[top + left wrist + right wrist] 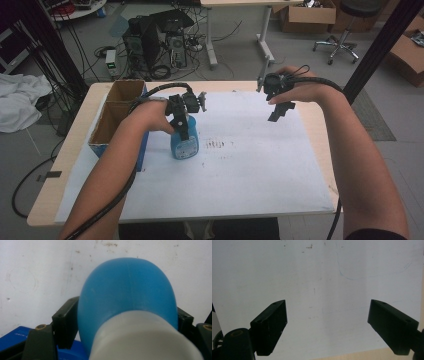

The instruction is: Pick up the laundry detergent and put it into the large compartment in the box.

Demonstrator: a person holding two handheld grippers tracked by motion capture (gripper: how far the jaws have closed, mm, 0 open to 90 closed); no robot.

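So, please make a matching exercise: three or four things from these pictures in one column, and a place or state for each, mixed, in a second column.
Things:
1. bottle
2. box
3. right gripper
4. sheet

Places or states:
A. open, nothing between the jaws
B. covers most of the tabletop
C. blue, between the left gripper's jaws
D. cardboard, open at the top, at the table's left edge

Pairs: 1-C, 2-D, 3-A, 4-B

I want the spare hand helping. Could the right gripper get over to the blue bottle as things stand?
Probably yes: the right gripper hangs open over bare white sheet, nothing between it and the blue bottle.
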